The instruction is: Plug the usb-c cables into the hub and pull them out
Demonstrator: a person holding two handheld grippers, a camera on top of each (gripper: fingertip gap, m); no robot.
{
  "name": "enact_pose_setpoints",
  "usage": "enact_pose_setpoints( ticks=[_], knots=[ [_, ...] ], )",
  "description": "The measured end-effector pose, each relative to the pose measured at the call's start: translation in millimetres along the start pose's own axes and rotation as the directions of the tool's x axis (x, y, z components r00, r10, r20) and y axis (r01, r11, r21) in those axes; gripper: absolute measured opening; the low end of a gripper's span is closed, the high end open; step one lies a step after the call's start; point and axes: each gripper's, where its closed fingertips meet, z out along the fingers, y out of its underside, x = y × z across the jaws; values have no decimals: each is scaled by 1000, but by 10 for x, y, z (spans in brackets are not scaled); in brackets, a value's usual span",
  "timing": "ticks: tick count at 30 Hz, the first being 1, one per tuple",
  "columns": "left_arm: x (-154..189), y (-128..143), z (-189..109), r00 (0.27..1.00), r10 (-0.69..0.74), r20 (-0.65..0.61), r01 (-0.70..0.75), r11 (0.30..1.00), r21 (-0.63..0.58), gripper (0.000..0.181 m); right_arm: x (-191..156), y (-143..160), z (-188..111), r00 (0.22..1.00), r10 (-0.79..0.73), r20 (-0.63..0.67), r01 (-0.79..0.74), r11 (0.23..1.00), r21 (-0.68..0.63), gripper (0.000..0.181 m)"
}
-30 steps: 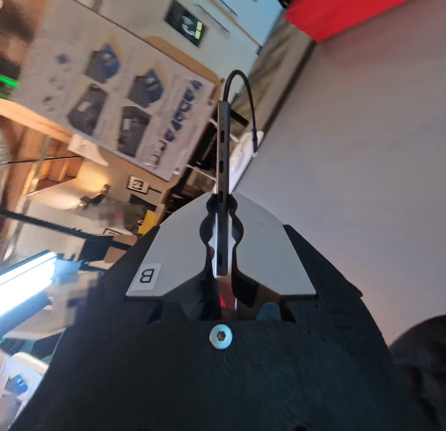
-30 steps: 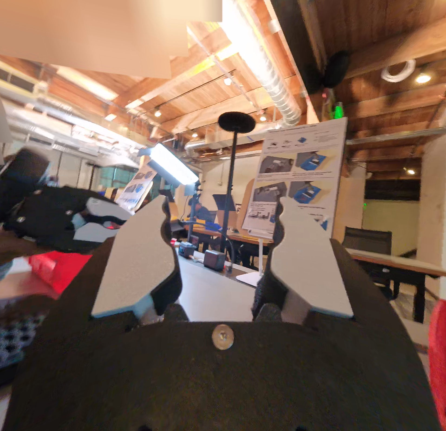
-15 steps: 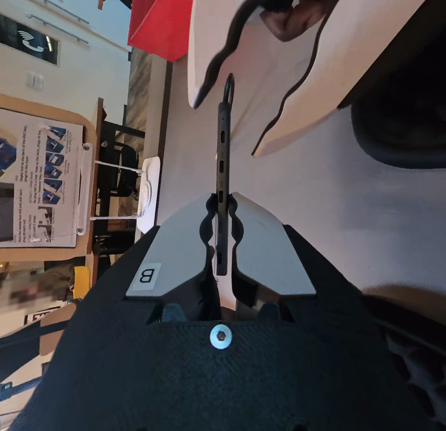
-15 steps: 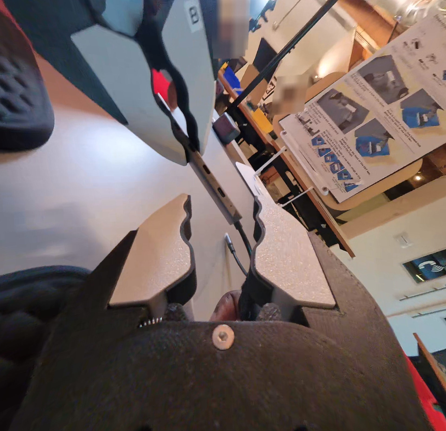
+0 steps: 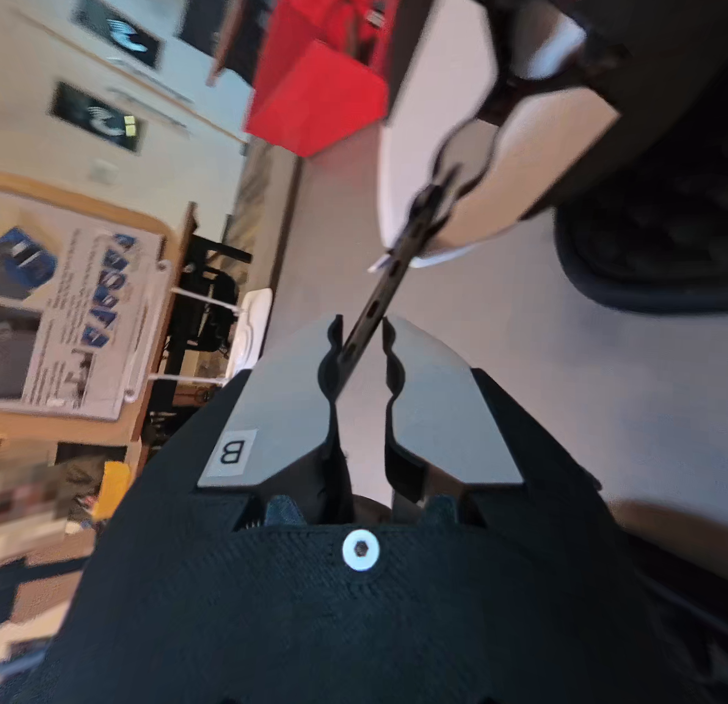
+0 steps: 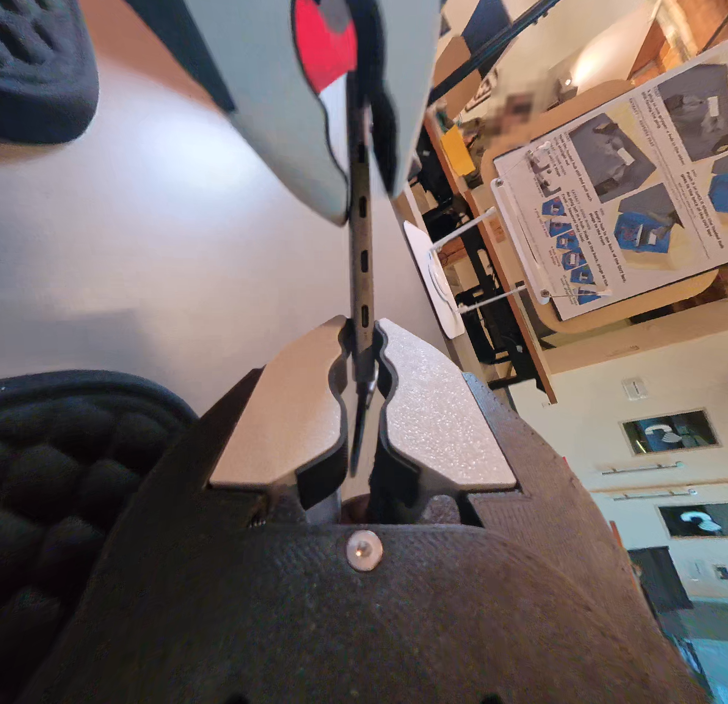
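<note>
Fingers of the right gripper [image 6: 361, 330] pinch the cable end of the hub [image 6: 363, 259], its short cable [image 6: 358, 429] trailing back between them. Fingers of the left gripper [image 5: 358, 326] stand parted around the hub's other end, barely touching it. Held edge-on above the pale tabletop [image 6: 157, 232], ports showing, the slim metal bar looks light, stiff and slippery; gripping its flat faces seems safest.
</note>
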Motion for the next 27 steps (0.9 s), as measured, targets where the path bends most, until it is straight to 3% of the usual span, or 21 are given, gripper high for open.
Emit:
enact_pose_setpoints(
  ticks=[1,3,5,8,11,13,15,18,21,24,25,27],
  knots=[
    [-76,-5,-43,996,-68,51,66,997,37,28,13,34,-27,1000,-17,5,17,999,-38,9],
    [-248,41,-183,964,-211,160,191,973,131,49,23,180,-99,997,-61,50,68,984,-165,9],
    [-304,114,-337,906,-386,176,335,905,263,51,-2,349,-205,990,-63,128,99,948,-303,9],
    [-297,291,-490,711,-701,48,615,654,439,52,-66,428,-338,979,4,205,81,910,-405,9],
    [-494,357,-737,601,-799,17,648,501,573,52,-220,403,-433,952,81,294,68,883,-463,10],
    [-530,445,-761,531,-847,-25,690,415,592,51,-317,384,-485,931,133,339,63,859,-509,10],
    [-547,500,-752,488,-871,-61,723,364,588,51,-431,375,-525,906,179,384,67,835,-547,11],
    [-563,516,-779,477,-877,-61,716,348,605,51,-566,316,-542,872,234,430,49,832,-553,22],
    [-556,491,-806,496,-867,-56,697,359,620,51,-575,-12,-552,820,314,479,-103,903,-416,39],
    [-542,464,-810,513,-856,-61,690,369,623,52,-276,-554,-626,791,338,510,-363,930,-52,71],
    [-535,454,-806,520,-852,-61,688,375,621,52,-65,-720,-675,795,360,489,-467,877,113,74],
    [-509,423,-794,543,-837,-64,681,395,616,52,460,-864,-822,765,481,429,-639,653,407,83]
  ],
)
